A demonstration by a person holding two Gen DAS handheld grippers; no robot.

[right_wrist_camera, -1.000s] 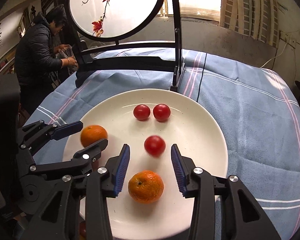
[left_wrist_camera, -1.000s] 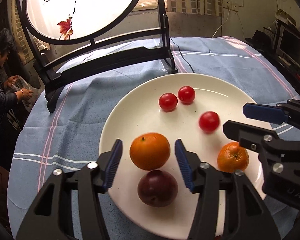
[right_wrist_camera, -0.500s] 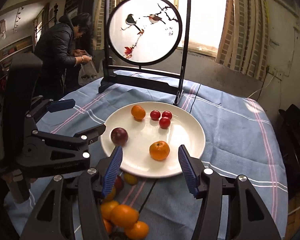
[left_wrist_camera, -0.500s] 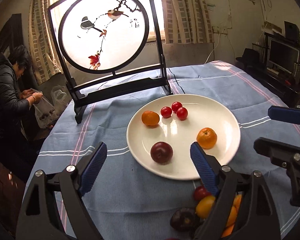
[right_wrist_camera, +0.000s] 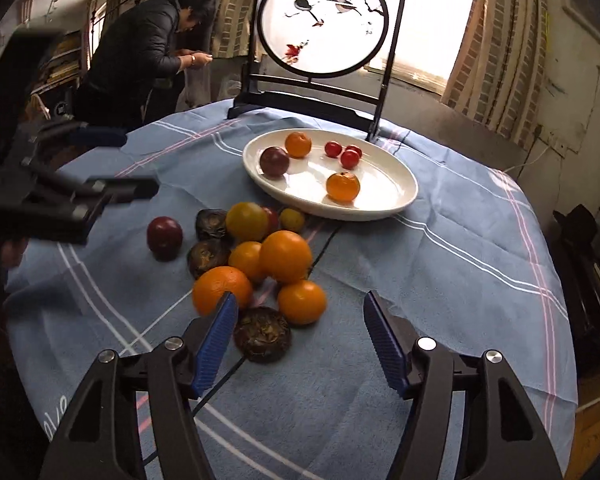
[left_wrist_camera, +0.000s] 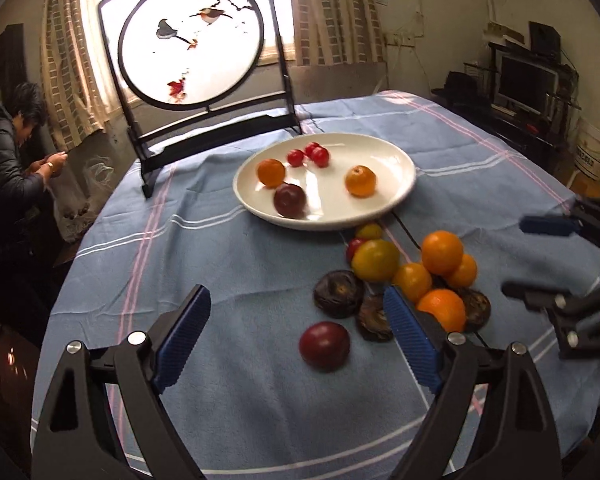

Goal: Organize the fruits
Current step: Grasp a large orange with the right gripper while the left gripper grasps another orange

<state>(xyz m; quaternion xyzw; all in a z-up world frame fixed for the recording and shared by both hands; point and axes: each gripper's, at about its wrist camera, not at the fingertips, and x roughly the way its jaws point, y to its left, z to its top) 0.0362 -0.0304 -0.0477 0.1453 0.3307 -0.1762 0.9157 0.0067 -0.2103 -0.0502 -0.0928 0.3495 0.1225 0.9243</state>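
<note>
A white plate [left_wrist_camera: 396, 196] [right_wrist_camera: 396, 200] holds two oranges, a dark plum [left_wrist_camera: 289, 200] and three cherry tomatoes [left_wrist_camera: 308, 155]. Nearer, a pile of oranges [left_wrist_camera: 442, 252] [right_wrist_camera: 286, 256], dark wrinkled fruits [left_wrist_camera: 339, 293] and a yellow fruit [left_wrist_camera: 375, 260] lies on the blue cloth. A lone plum [left_wrist_camera: 324, 345] [right_wrist_camera: 164, 235] lies apart. My left gripper [left_wrist_camera: 296, 340] is open and empty, above the cloth just before the lone plum. My right gripper [right_wrist_camera: 300, 340] is open and empty, near a wrinkled fruit [right_wrist_camera: 263, 334] and an orange [right_wrist_camera: 302, 302].
A round painted screen on a black stand [left_wrist_camera: 192, 40] [right_wrist_camera: 324, 24] stands behind the plate. A person in a dark jacket [left_wrist_camera: 4, 168] [right_wrist_camera: 140, 48] stands beyond the table's far left edge. A black cable [right_wrist_camera: 220, 376] runs under the pile. A monitor [left_wrist_camera: 526, 80] sits at right.
Both grippers have drawn back and up from the plate. The plate now sits farther away and the fruit pile on the cloth has come into view. Both stay open and empty.
</note>
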